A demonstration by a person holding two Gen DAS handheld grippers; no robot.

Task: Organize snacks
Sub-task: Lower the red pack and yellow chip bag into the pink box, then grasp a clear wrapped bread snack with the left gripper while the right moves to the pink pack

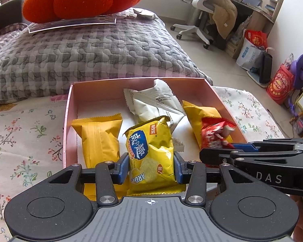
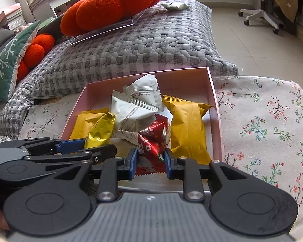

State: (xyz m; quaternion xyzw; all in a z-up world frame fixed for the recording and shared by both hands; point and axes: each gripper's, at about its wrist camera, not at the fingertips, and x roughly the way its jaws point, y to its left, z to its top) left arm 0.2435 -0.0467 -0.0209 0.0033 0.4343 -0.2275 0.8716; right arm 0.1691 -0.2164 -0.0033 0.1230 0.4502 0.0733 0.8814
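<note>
Two grippers over pink box (image 1: 70, 100): left gripper (image 1: 151, 168) clenches yellow chip bag (image 1: 151, 153), right gripper (image 2: 150, 164) clenches crinkled red packet (image 2: 151, 143).

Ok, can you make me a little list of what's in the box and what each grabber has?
box: pink box on the flowery cloth
inside: two plain yellow packets, white packets
left gripper: shut on yellow chip bag, over the box
right gripper: shut on red packet, over the box
behind: grey quilt, orange cushion
</note>
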